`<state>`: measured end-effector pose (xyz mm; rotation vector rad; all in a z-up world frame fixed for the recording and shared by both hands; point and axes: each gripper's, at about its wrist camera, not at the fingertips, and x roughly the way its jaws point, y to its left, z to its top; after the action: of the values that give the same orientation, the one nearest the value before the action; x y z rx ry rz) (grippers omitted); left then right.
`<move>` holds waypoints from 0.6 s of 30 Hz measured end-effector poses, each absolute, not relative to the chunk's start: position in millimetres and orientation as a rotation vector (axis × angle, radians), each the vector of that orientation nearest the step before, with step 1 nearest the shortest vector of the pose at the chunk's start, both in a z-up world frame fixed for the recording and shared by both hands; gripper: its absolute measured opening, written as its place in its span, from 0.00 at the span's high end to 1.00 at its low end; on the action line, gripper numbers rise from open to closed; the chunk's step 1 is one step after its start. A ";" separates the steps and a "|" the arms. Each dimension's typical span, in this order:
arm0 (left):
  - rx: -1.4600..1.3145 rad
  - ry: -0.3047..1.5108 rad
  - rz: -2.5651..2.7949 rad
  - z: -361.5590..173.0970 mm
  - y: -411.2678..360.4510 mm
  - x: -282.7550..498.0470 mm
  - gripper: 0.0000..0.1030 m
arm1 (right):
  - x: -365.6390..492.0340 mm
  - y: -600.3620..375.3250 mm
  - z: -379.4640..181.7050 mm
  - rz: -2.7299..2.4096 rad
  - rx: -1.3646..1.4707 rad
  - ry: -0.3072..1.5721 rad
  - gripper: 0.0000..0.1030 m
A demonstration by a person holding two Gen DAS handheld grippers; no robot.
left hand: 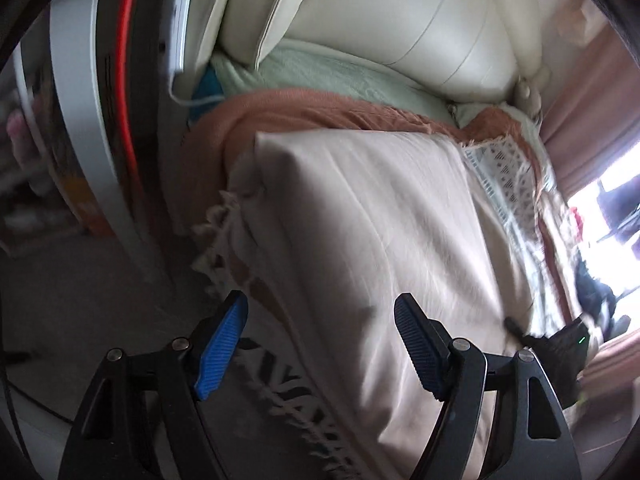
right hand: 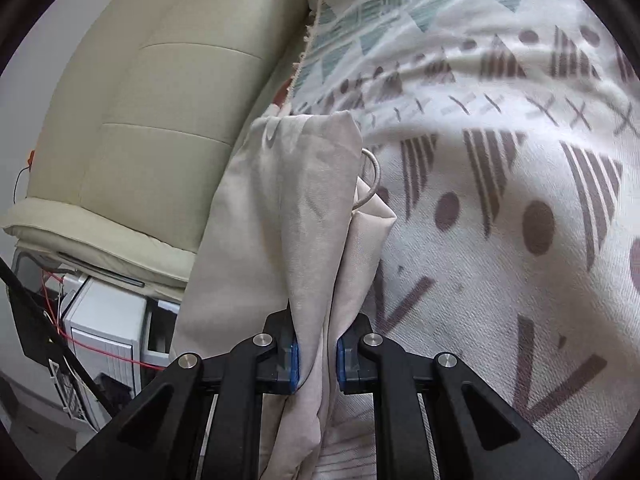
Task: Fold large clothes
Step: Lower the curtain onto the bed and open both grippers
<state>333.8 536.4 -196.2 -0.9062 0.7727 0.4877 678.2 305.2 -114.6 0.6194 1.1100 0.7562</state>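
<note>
A large beige cloth [left hand: 384, 232] lies spread flat over the sofa seat in the left wrist view. My left gripper [left hand: 320, 344] hangs open above its near edge, nothing between its blue pads. In the right wrist view my right gripper [right hand: 317, 356] is shut on a bunched fold of the same beige cloth [right hand: 296, 200], which rises ahead of the jaws over the patterned blanket. A metal ring [right hand: 372, 180] shows at the cloth's edge. The right gripper also appears as a dark shape [left hand: 560, 340] at the cloth's right edge in the left wrist view.
A patterned throw [right hand: 500, 200] and a rust-coloured blanket [left hand: 312, 112] cover the cream sofa [left hand: 400, 20]. A white appliance [right hand: 108, 340] with a red cable [left hand: 128, 80] stands beside the sofa arm. Grey floor [left hand: 80, 300] lies at the left.
</note>
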 end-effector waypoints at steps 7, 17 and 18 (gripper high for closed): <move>-0.962 0.741 0.485 -203.0 536.1 345.5 0.44 | 680.0 288.1 -128.1 0.800 0.659 1.149 0.88; -1.013 0.806 0.417 -220.2 479.7 346.3 0.44 | 653.1 268.7 -88.7 0.777 0.550 1.153 0.36; -1.010 0.813 0.409 -221.2 474.9 347.0 0.44 | 648.7 266.7 -84.6 0.777 0.522 1.149 0.36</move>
<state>347.0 474.9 -221.2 -1.0098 0.8135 0.4093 648.7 266.7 -84.6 0.5225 1.1491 0.7771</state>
